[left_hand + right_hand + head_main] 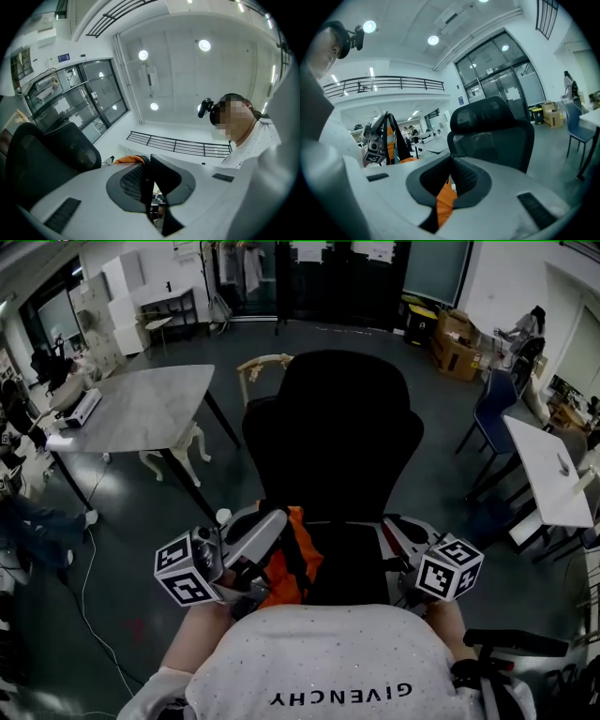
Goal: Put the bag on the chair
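A black office chair [328, 432] stands right in front of me, its seat between my two grippers. An orange bag [292, 563] with black straps hangs over the seat's near left part. My left gripper [270, 529] is shut on a black strap [146, 187] of the bag, whose orange cloth [129, 159] shows just past the jaws. My right gripper [394, 529] is at the seat's right side, shut on a fold of orange bag fabric [442, 201]. In the right gripper view the chair back [492, 126] rises beyond the jaws and the left gripper [376, 133] holds the strap up at the left.
A grey table [141, 409] stands at the left and a white table [548, 470] at the right, with a blue chair [497, 413] beside it. Cardboard boxes [455, 338] sit at the back right. A cable [89, 587] trails over the dark floor at the left.
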The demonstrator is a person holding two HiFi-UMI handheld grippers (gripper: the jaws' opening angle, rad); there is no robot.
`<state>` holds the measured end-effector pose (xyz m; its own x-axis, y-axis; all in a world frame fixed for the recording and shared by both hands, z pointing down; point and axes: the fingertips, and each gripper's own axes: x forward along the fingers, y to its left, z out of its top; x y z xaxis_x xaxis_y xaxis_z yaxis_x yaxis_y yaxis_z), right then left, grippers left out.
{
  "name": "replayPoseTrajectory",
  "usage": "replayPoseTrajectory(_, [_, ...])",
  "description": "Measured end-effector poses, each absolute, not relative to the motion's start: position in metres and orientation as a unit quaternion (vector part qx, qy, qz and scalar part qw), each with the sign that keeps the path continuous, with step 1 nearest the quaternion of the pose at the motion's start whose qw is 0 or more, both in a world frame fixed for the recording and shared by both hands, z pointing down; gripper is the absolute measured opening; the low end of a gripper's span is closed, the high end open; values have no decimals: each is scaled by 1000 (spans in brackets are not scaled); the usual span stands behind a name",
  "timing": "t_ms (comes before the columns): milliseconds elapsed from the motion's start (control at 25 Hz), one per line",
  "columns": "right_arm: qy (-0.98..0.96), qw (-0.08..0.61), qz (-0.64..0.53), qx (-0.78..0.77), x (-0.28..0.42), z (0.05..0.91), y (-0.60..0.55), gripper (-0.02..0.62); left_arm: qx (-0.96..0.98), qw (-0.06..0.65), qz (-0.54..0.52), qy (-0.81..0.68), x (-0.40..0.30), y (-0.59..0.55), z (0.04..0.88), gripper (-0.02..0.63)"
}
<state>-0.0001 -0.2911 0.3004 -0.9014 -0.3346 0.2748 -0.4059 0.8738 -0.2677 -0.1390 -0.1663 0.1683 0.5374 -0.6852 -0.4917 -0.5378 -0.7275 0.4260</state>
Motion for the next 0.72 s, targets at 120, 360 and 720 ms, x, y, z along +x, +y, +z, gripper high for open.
replayPoseTrajectory(120, [-965, 116, 163, 168, -10, 304, -305, 3, 859, 117, -326, -378, -142, -180, 176, 28])
replayPoseTrajectory(360, [-967, 125, 182, 130, -18, 319, -332, 3, 838, 138, -314, -424, -141, -215, 197, 28])
replayPoseTrajectory(720, [-958, 146, 230, 95, -32, 344, -355, 3, 812, 190, -306, -458, -133, -251, 233, 28])
